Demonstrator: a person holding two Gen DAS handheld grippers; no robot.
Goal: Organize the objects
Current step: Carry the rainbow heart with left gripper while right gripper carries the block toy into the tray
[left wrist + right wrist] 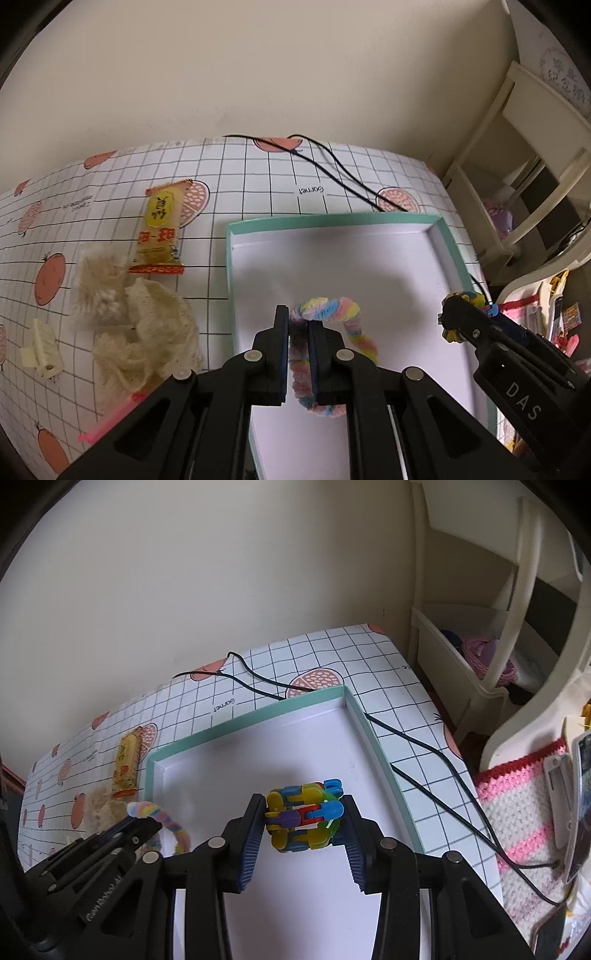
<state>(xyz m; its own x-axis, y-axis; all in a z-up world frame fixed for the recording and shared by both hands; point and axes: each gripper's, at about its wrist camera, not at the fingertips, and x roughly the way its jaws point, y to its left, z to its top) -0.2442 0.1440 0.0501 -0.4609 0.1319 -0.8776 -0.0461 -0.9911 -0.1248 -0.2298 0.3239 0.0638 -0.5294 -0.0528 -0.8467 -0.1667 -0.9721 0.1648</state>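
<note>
My left gripper [298, 325] is shut on a pastel fuzzy ring [332, 308], which it holds above the white floor of the teal-rimmed box [332, 218]. My right gripper [304, 814] is shut on a multicoloured plastic link toy [303, 814] over the same box [243, 716], to the right of the ring [177, 829]. In the left wrist view the right gripper [456, 317] shows at the right with the toy [463, 295] at its tip. On the checked tablecloth left of the box lie a yellow snack packet [162, 229], cream lace fabric [140, 325] and a cream hair claw [40, 347].
Black cables [332, 166] run across the tablecloth behind the box and down its right side [424, 760]. A pink stick [110, 421] lies by the left gripper's body. A cream shelf unit [480, 646] and a pink-and-white crocheted piece [524, 805] are off the table's right edge.
</note>
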